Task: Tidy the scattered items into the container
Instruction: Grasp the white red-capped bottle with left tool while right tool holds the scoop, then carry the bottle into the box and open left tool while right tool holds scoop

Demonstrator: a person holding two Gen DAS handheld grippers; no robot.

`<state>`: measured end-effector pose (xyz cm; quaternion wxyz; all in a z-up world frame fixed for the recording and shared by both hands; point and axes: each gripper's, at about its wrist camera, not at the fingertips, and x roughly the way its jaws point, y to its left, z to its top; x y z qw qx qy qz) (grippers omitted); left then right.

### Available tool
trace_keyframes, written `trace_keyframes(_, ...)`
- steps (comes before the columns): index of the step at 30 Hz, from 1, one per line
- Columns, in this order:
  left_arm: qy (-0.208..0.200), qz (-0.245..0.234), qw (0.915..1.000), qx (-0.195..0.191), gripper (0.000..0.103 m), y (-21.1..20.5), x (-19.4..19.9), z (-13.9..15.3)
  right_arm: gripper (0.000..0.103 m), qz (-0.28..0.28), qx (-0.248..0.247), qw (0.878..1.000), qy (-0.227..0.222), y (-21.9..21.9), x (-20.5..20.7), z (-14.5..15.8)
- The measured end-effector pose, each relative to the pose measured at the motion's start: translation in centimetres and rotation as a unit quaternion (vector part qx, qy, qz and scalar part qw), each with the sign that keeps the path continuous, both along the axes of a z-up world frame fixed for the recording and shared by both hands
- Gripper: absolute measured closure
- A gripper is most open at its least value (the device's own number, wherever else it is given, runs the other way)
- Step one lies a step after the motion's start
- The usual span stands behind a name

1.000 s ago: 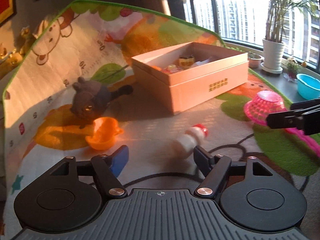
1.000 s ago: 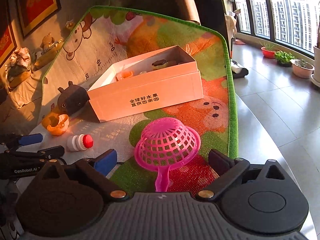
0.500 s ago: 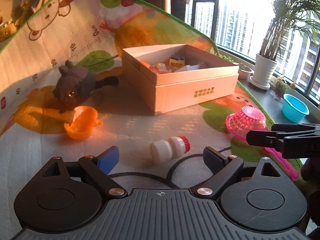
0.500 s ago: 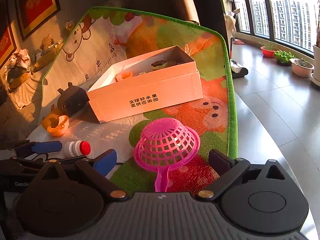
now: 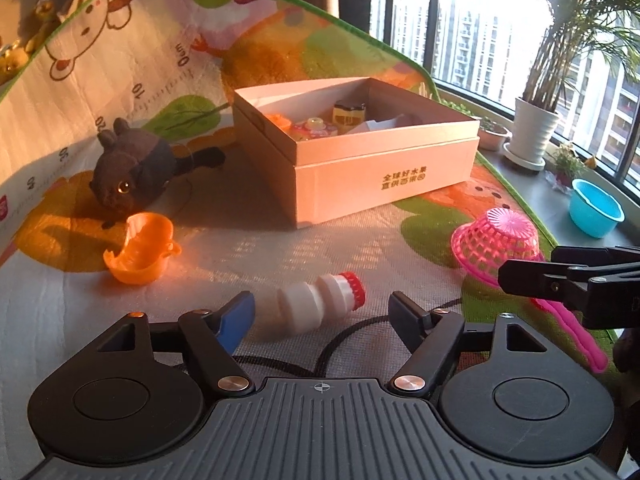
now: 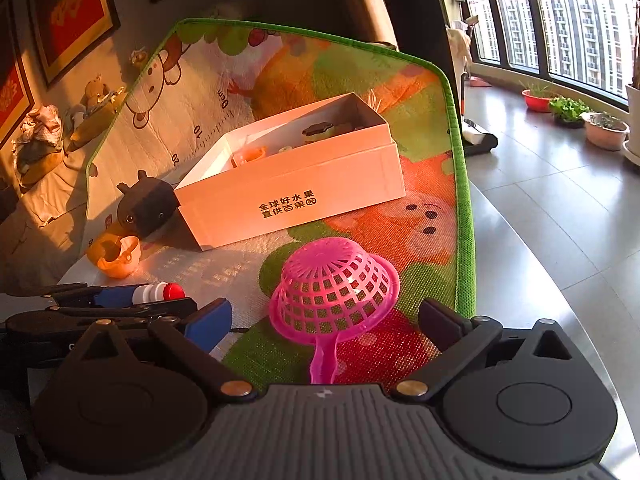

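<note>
My left hand-held gripper closes around the bottle, seemingly not yet touching, while my right hand-held gripper gapes over the strainer.

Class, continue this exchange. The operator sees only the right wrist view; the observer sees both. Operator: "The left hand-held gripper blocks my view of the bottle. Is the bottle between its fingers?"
Observer: Yes. The bottle lies on its side between the fingers of the left hand-held gripper. The jaws are closing, with a gap still showing on the cap side.
Operator: Is anything beyond the strainer, off the mat?
Observer: A blue bowl sits on the ledge past the strainer.
</note>
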<state>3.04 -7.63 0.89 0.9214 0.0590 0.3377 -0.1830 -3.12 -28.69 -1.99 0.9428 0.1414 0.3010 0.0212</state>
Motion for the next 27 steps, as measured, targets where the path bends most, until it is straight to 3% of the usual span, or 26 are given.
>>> trace_keyframes(5, -0.005, -0.008, 1.0, 0.0, 0.051, -0.2, 0.1, 0.0, 0.002, 0.0, 0.0, 1.0, 0.0, 0.0, 0.0, 0.0)
trace_keyframes(11, 0.01, -0.024, 0.9988, -0.041, 0.051, 1.4, -1.3, 0.2, 0.002, 0.001, -0.002, 1.0, 0.001, 0.0, 0.0, 0.0)
trace_keyframes(16, 0.012, -0.044, 0.9981, -0.043, 0.051, 2.6, -3.6, 0.2, 0.0, 0.005, -0.017, 1.0, 0.009, 0.5, 0.2, 0.1)
trace_keyframes(27, 0.002, -0.042, 0.9974, -0.059, 0.049, 3.9, -5.0, -0.2, 0.0, 0.016, -0.151, 0.987, 0.051, 3.4, 1.9, 0.5)
